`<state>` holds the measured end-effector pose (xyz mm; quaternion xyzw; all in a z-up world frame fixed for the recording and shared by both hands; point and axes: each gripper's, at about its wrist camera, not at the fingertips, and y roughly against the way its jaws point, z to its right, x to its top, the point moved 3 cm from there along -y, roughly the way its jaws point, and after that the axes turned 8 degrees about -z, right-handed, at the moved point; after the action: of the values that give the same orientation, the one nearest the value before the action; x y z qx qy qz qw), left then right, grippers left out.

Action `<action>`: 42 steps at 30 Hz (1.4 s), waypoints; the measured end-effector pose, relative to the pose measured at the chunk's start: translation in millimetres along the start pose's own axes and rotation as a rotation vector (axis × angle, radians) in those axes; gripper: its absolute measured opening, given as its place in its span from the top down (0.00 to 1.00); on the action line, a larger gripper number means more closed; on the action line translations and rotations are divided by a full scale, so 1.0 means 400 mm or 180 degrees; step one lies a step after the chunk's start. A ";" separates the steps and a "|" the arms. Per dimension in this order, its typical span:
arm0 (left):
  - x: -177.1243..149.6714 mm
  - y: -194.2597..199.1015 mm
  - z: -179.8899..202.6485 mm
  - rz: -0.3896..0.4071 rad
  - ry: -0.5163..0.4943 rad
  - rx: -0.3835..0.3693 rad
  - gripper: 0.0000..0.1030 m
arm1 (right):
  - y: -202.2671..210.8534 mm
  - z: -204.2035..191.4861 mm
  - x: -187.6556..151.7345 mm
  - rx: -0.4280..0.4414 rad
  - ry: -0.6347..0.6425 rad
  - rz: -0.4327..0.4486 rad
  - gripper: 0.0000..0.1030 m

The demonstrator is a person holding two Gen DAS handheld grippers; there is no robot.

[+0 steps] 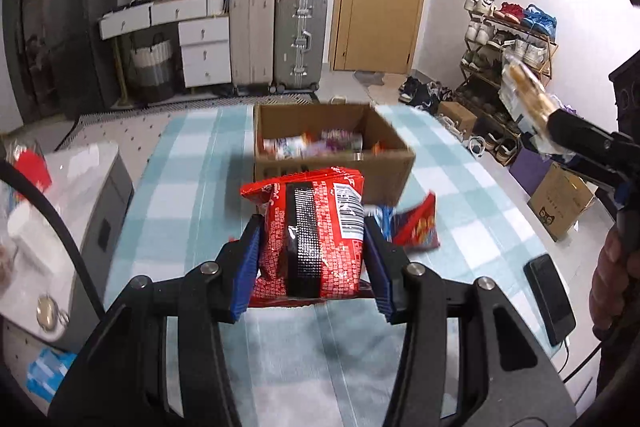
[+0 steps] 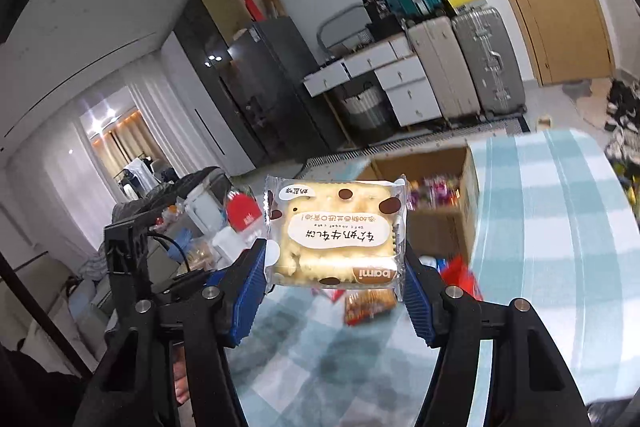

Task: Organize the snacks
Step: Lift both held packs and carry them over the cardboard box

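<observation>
My left gripper point(image 1: 312, 251) is shut on a red snack packet point(image 1: 312, 227) with a black stripe and a barcode, held above the table. Straight ahead stands an open cardboard box point(image 1: 332, 163) with several snacks inside. Beside the packet on the cloth lie another red packet point(image 1: 418, 227) and a blue one point(image 1: 384, 217). My right gripper point(image 2: 336, 267) is shut on a clear-wrapped cream cracker packet point(image 2: 336, 231), lifted high. The same cracker packet point(image 1: 524, 103) shows at the right of the left wrist view. The box point(image 2: 440, 195) lies ahead of it, with loose packets point(image 2: 370, 303) below.
A blue-and-white checked cloth point(image 1: 200, 195) covers the table. A black phone point(image 1: 550, 299) lies near its right edge. A grey-white appliance point(image 1: 86, 195) stands at the left. Suitcases point(image 1: 300, 43), drawers and a shoe rack point(image 1: 504, 67) line the far wall.
</observation>
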<state>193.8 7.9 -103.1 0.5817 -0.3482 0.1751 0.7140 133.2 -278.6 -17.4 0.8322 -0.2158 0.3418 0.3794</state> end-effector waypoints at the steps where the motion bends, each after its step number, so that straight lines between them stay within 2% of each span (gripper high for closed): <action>1: 0.017 0.002 -0.004 0.0007 0.0011 -0.0028 0.56 | 0.003 -0.001 0.019 0.0021 0.0008 0.0020 0.39; 4: 0.088 -0.001 -0.019 0.0006 0.0063 -0.0133 0.56 | 0.016 -0.006 0.081 0.0033 0.0063 0.0087 0.39; 7: 0.150 0.003 -0.033 0.0061 0.0019 -0.0070 0.56 | 0.022 -0.015 0.136 -0.0019 0.0157 0.0134 0.39; 16: 0.307 -0.017 -0.085 0.0040 0.0111 -0.0131 0.56 | -0.024 -0.005 0.308 -0.0109 0.0231 0.0183 0.39; 18: 0.347 -0.033 -0.089 0.0043 0.0100 -0.0099 0.56 | -0.043 0.000 0.335 -0.0118 0.0207 0.0158 0.39; 21: 0.398 -0.063 -0.097 -0.0024 0.0146 -0.0188 0.56 | -0.078 0.016 0.376 -0.0166 0.0176 0.0146 0.39; 25: 0.483 -0.140 -0.109 -0.0042 0.0316 -0.0166 0.56 | -0.138 0.040 0.412 -0.0245 0.0196 0.0083 0.39; 27: 0.509 -0.181 -0.108 -0.0051 0.0435 -0.0237 0.56 | -0.173 0.056 0.427 -0.0295 0.0191 0.0071 0.38; 36: 0.539 -0.397 -0.073 -0.0410 0.0480 -0.0288 0.56 | -0.343 0.141 0.430 -0.0510 0.0197 -0.0204 0.38; 42: 0.488 -0.508 -0.072 -0.0606 0.0427 -0.0324 0.56 | -0.411 0.201 0.403 -0.0587 0.0177 -0.0355 0.38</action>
<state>471.2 -48.0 -112.8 0.5622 -0.2512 0.1271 0.7776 376.1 -255.8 -17.3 0.7947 -0.1891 0.3218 0.4787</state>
